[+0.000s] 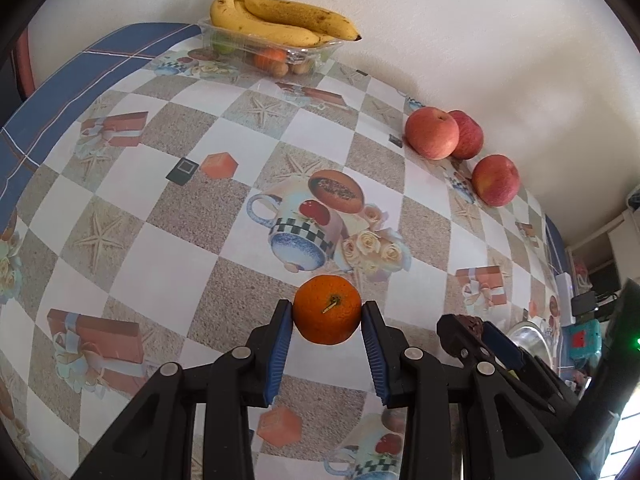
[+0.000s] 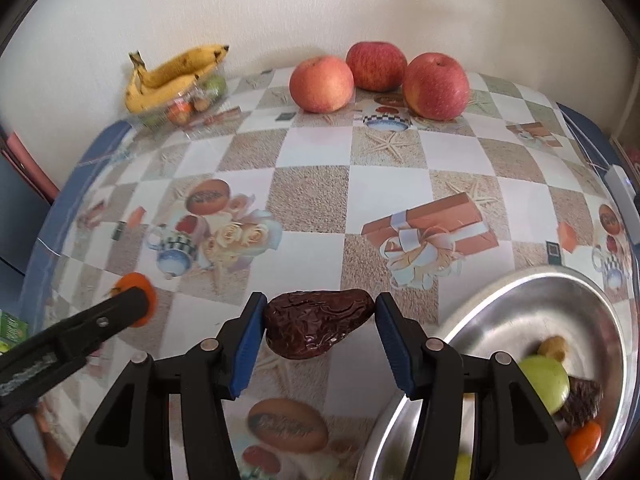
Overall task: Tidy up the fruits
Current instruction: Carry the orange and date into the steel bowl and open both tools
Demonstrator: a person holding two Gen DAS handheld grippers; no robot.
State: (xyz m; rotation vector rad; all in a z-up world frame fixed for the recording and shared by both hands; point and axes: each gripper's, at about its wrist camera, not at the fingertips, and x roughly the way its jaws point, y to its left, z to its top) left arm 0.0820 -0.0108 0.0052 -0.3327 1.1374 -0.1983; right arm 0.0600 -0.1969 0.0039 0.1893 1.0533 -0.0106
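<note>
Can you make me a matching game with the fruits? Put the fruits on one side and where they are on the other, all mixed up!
Fruits:
1. orange
2. date
3. bananas
4. three apples

Places:
A. on top of the clear plastic tray
B. between the left gripper fingers
C. on the tablecloth by the wall
D. between the right gripper fingers

Pairs: 1-B, 2-D, 3-A, 4-C

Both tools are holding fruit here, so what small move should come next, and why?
Probably swing the right tool rightward over the steel bowl and release the date. The bowl already holds small fruits and sits just beside it; the left tool can follow with its orange.
</note>
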